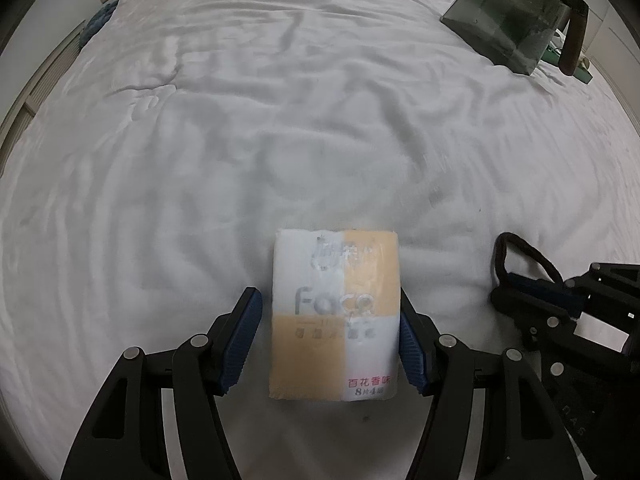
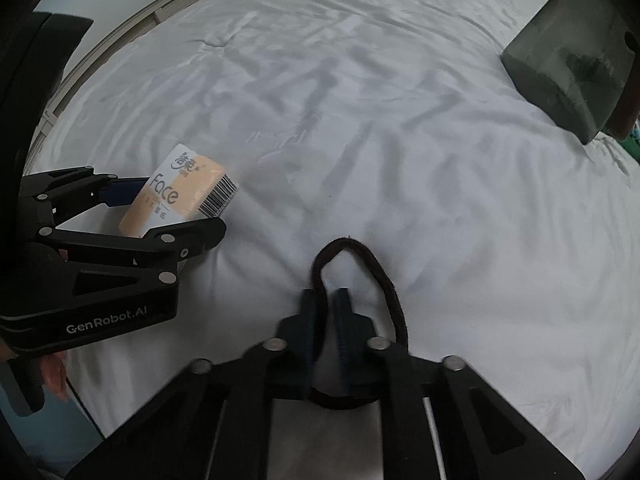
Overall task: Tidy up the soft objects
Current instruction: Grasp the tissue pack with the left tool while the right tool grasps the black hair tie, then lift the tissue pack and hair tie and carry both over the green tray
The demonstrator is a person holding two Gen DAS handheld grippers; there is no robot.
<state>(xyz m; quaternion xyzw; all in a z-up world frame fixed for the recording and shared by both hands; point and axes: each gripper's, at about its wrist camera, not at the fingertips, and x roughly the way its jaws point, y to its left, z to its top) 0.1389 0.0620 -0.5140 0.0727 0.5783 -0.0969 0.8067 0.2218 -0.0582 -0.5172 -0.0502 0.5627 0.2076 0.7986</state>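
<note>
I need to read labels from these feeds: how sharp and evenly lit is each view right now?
Left wrist view: the tissue pack is blurred, its "Face" print smeared, and the white bedsheet shows motion streaks toward the edges; fisheye corners go dark. Right wrist view: pack lettering and barcode read crisply, while the right gripper and dark hair tie look soft; lighting is dim and flat.

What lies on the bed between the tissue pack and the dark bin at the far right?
Nothing but wrinkled white sheet. The left wrist view shows that stretch bare from the tissue pack to the dark bin; the right wrist view agrees.
</note>
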